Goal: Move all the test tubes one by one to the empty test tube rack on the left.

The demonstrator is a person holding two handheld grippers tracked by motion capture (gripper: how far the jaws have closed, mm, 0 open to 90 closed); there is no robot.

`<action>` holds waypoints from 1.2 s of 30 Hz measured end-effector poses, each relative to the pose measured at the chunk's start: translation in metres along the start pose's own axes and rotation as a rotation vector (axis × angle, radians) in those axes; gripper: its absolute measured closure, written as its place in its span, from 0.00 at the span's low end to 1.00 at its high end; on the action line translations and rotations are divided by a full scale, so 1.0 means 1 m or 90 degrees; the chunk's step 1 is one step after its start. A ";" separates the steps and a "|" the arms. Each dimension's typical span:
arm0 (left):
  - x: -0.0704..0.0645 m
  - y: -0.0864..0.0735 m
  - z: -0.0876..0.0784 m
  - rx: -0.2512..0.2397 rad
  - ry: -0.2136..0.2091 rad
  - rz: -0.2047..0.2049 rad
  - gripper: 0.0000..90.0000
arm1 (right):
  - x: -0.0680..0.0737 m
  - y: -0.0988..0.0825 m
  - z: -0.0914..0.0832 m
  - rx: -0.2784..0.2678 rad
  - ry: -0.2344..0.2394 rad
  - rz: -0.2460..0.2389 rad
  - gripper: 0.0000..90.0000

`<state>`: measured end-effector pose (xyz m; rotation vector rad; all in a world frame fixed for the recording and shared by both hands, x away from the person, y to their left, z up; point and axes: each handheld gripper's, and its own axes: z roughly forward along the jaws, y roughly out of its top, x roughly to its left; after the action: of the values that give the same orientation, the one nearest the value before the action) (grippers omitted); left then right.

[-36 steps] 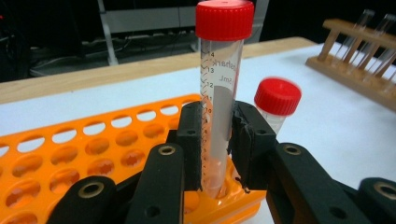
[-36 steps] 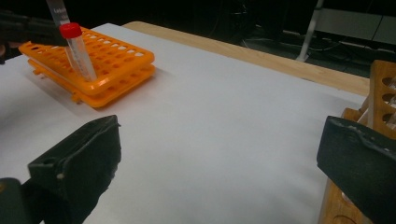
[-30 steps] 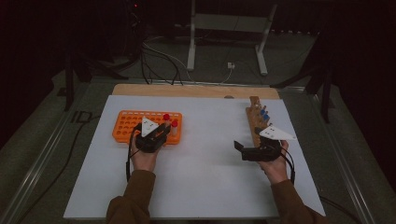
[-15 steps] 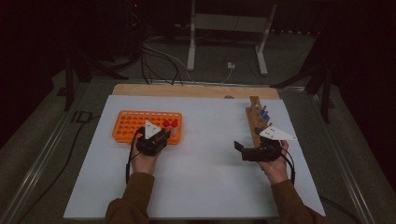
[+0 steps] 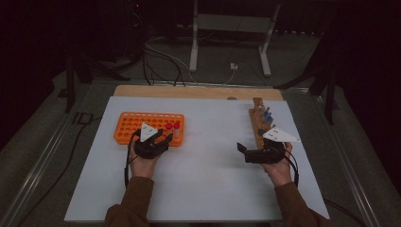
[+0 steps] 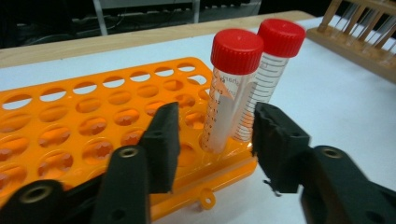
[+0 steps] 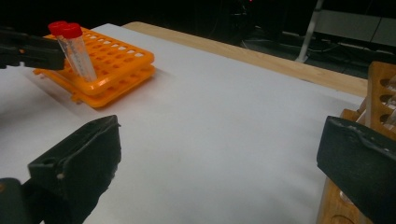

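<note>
Left gripper (image 6: pixel 212 135) has just been opening its jaws, and they now stand a little apart on either side of a red-capped tube (image 6: pixel 229 93) without pressing on it; the tube stands upright in a hole at the near right corner of the orange tube rack (image 6: pixel 84 135). From the left gripper view a second red-capped tube (image 6: pixel 271 65) shows just behind the first, close enough that their caps look to touch, and graduation marks run down both clear walls. From the high view these details are too small to read: there the left gripper (image 5: pixel 163 138) sits at the rack's (image 5: pixel 137 124) near right edge with the two red caps beside it. Over at the right, the right gripper (image 5: pixel 242 150) hovers above the white table cover (image 5: pixel 208 189), jaws spread wide with nothing between them, just beside the wooden rack (image 5: pixel 257 120). The right gripper view shows that rack's (image 7: pixel 380 88) round holes up close, and the two tubes far off.
</note>
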<state>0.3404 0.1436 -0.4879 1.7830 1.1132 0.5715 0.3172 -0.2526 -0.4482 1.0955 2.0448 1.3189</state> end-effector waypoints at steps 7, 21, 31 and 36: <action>0.004 0.001 -0.018 -0.035 -0.017 -0.038 0.36 | 0.000 0.001 0.000 -0.004 -0.004 0.002 0.00; 0.001 0.008 -0.049 -0.079 0.014 -0.025 0.00 | -0.012 0.011 -0.001 -0.010 -0.025 0.007 0.00; 0.003 0.007 -0.051 -0.077 0.036 -0.015 0.00 | -0.038 0.017 -0.004 -0.007 -0.067 0.017 0.01; 0.004 0.006 -0.050 -0.072 0.036 -0.015 0.00 | -0.053 0.016 -0.002 0.005 -0.098 0.023 0.03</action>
<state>0.3075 0.1694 -0.4599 1.6636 1.1170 0.6602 0.3522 -0.2934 -0.4347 1.2034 1.9283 1.2053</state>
